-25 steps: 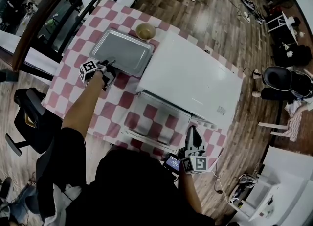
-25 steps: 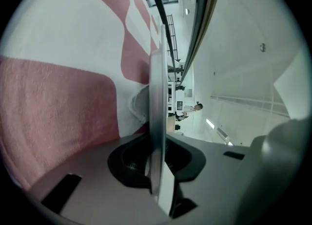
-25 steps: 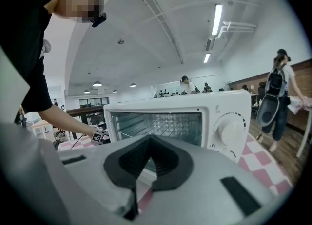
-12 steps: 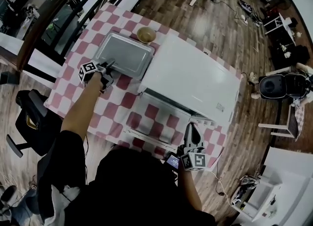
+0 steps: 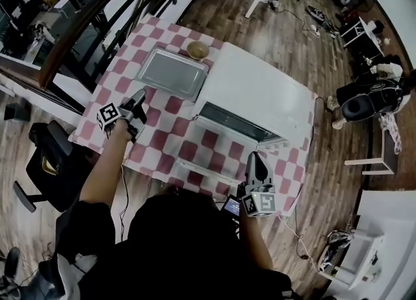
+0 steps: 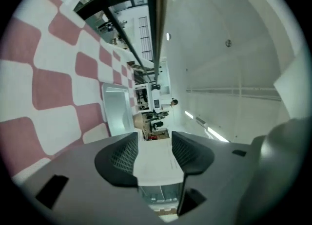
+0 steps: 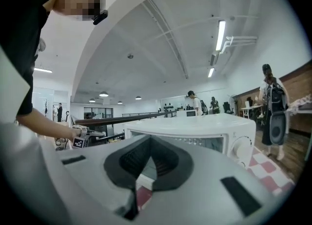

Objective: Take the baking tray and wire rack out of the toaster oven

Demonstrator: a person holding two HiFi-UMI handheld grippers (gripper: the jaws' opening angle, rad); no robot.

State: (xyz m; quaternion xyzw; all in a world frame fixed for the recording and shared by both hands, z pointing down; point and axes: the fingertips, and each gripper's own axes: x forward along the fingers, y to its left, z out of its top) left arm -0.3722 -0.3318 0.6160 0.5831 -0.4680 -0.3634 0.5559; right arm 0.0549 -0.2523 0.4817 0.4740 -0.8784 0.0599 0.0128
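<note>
1. The table (image 5: 107, 97) in its checked cloth fills the head view. There is one table.
2. One white toaster oven (image 5: 260, 91) stands on it, its door (image 5: 221, 152) dropped flat toward me. The dark opening's long axis runs from 10 o'clock to 4 o'clock in the head view.
3. One baking tray (image 5: 172, 73) is already out. It lies flat on the cloth at the oven's 9 o'clock, touching neither gripper.
4. The wire rack is the one task thing I cannot make out. I judge it sits inside the opening.
5. My right gripper (image 5: 253, 159) hovers at the door's near edge, and the opening lies at its 12 o'clock. This is the nearer hand for the rack. Its tips meet with nothing between them.
6. My left gripper (image 5: 139, 95) hangs over the cloth, with the tray at its 1 o'clock and the opening well apart at 3 o'clock. Its jaws have just been closing a little. They stand about half apart and hold nothing.
7. One small bowl (image 5: 197, 49) sits just beside the tray's far corner.
</note>
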